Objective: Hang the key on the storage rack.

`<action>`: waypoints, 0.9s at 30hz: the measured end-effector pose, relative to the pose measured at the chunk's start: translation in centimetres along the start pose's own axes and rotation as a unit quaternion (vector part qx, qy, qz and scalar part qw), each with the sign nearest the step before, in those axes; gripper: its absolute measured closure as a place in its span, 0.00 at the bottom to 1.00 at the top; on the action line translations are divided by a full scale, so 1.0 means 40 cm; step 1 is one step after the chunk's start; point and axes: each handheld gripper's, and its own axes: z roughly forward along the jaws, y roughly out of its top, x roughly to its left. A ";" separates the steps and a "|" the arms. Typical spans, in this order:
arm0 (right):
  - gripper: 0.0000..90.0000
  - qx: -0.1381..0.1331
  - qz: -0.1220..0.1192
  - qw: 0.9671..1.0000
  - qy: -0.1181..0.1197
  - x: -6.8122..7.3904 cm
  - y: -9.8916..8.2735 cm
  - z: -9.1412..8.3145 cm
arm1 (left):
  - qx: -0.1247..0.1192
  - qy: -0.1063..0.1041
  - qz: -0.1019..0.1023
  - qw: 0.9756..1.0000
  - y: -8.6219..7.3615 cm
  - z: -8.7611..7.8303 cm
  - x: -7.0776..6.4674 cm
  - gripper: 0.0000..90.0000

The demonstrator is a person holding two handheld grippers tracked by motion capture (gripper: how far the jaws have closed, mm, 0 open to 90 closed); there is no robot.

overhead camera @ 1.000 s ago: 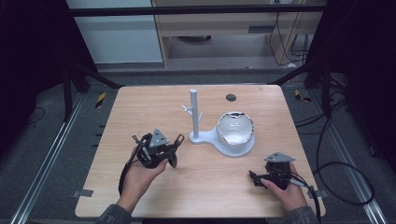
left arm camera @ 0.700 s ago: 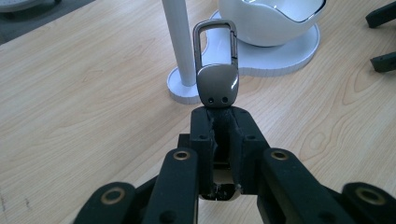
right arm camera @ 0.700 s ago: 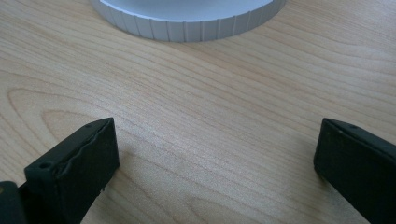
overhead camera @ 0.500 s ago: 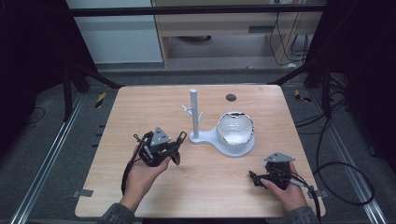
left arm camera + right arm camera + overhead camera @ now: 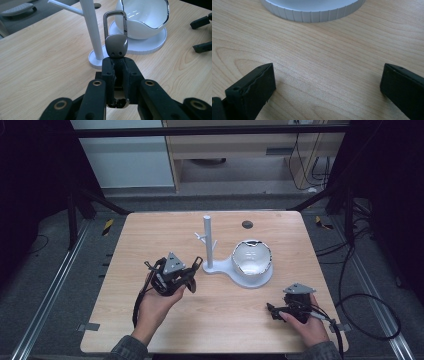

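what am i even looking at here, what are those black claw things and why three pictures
A person sits at a wooden table holding a hand-operated two-jaw gripper in each hand. One picture looks down from above; the other two come from small cameras riding on each gripper, looking along its jaws. The left gripper is shut on a grey metal carabiner clip, held up near a white stand with a post and small pegs. On that stand's base sits a white bowl. The right gripper rests low over the table, jaws open and holding nothing.

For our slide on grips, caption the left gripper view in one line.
Left gripper clamps a keyring clip upright before the white stand and bowl.
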 end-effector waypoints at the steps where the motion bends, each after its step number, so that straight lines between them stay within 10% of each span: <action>1: 0.00 0.000 0.000 1.000 0.000 0.000 0.000 0.000 | -0.001 0.001 -0.001 1.000 0.001 -0.001 0.000 0.89; 27: 0.00 0.000 -0.001 1.000 0.001 0.000 0.000 0.000 | -0.025 0.037 0.005 0.999 0.065 -0.013 0.033 0.89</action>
